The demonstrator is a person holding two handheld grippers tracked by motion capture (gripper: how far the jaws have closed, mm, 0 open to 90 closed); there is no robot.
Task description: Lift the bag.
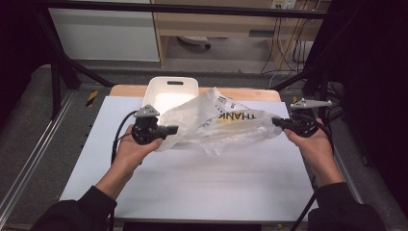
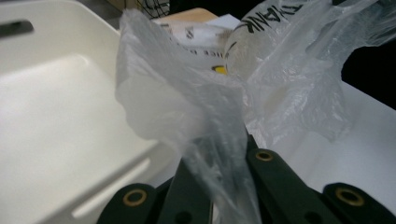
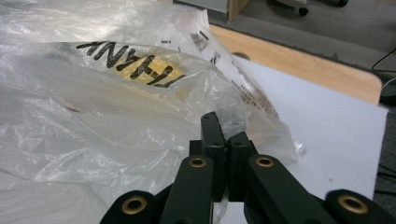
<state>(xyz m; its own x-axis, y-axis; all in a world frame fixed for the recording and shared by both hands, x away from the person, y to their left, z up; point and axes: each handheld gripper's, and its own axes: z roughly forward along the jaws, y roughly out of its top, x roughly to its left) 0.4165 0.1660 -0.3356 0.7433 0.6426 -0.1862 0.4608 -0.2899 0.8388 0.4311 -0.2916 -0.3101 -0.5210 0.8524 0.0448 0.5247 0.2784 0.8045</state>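
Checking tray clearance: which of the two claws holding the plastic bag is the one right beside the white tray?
The left claw, pinching the bag by the white tray; the right claw grips the far end.

In the high view the plastic bag [image 1: 226, 122] lies across the middle of the frame on the table [image 1: 202, 183], stretched between the left gripper [image 1: 168, 130] at its left end and the right gripper [image 1: 278, 122] at its right end. The tub [image 1: 173, 86] sits behind the bag, upper centre-left, its near part covered by the bag's left half. Both hands enter from the bottom corners.
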